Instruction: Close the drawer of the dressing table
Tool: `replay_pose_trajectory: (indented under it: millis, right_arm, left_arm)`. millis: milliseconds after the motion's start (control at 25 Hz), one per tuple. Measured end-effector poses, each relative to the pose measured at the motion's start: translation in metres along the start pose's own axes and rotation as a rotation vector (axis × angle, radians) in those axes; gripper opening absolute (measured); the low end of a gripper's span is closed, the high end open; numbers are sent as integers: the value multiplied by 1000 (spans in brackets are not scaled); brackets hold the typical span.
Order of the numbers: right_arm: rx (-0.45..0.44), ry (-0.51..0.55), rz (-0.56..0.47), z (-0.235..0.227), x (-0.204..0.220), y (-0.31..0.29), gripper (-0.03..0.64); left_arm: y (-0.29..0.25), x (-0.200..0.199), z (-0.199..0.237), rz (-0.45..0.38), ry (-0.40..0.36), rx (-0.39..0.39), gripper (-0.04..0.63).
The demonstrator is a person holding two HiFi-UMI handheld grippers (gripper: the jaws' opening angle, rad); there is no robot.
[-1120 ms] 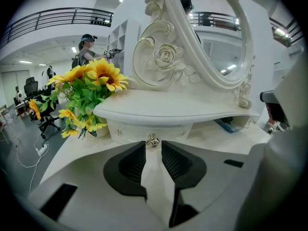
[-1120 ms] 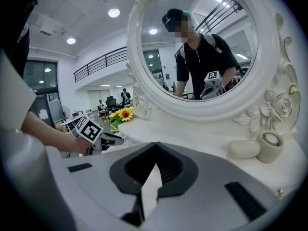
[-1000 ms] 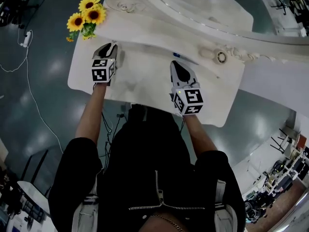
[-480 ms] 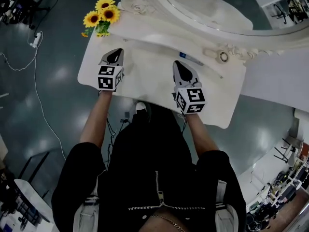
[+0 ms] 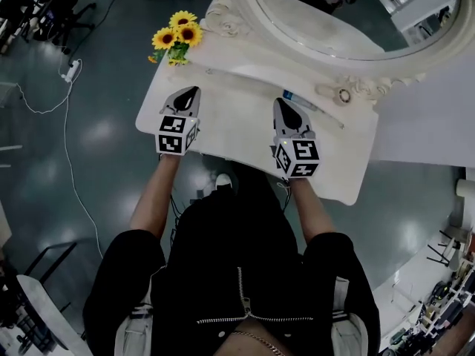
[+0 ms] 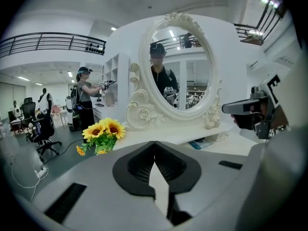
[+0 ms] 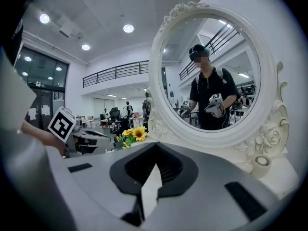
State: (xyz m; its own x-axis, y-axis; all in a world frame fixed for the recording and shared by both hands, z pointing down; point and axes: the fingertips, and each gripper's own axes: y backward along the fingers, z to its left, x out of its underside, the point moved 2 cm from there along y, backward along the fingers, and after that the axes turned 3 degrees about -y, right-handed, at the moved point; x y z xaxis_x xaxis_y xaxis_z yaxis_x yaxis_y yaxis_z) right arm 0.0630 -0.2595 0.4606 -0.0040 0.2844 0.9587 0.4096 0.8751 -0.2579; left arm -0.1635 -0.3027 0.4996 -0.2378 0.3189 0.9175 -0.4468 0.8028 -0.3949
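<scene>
Left claw (image 5: 190,92) and right claw (image 5: 285,104) hover pinched together, empty, over the desk's (image 5: 237,121) front edge. No drawer shows beneath that edge, so it's likely in. Danger: it stays ajar unseen, or a swing clips the sunflowers (image 5: 178,37) at the back-left corner.

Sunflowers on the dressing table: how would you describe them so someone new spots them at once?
Start at the white dressing table with its big oval mirror. At the table's far left corner, beside the mirror's carved frame and beyond the left gripper, sits a small bunch of sunflowers. Their yellow petals and green leaves stand out against the all-white furniture.
</scene>
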Motion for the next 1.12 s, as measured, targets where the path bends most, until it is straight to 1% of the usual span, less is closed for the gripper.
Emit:
replay_pose_trajectory:
  millis: [280, 480, 800, 1120]
  right_arm:
    - [60, 25, -88, -1, -27, 26, 3]
    - [97, 31, -125, -1, -38, 49, 2]
    - [107, 30, -123, 1, -30, 67, 2]
    - [108, 29, -119, 4, -33, 71, 2]
  left_arm:
    - [38, -39, -15, -113, -35, 21, 21]
    - [58, -55, -22, -158, -56, 31, 21]
    - [65, -51, -35, -162, -54, 59, 21]
    - [71, -54, -37, -166, -49, 66, 21]
